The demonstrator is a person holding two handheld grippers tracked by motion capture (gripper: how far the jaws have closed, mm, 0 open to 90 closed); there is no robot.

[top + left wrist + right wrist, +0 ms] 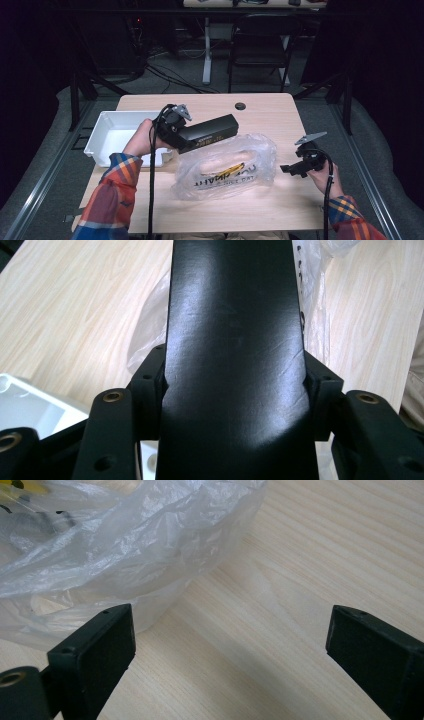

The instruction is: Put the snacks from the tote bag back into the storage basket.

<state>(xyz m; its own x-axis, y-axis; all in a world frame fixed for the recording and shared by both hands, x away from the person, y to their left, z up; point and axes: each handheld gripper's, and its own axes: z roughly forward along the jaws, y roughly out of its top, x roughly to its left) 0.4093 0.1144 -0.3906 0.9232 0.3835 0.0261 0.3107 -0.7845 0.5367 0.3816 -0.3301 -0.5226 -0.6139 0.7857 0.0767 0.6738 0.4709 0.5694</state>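
A long black box [210, 132] hangs above the table, clamped at its near end by my left gripper [186, 140]. In the left gripper view the box [235, 355] runs up the middle and both jaws press on its sides. Below and to the right of it lies a crumpled clear plastic bag [227, 167] with black and yellow print. My right gripper [289, 170] rests just right of the bag, its jaws wide apart with nothing between them. In the right gripper view the bag [115, 545] lies at upper left, close to the left fingertip [107, 645].
A white plastic bin [112, 135] stands at the table's left edge, behind my left hand. A small dark round cap [240, 106] sits near the far edge. A black chair [260, 40] and a table leg stand beyond the wooden table [280, 200].
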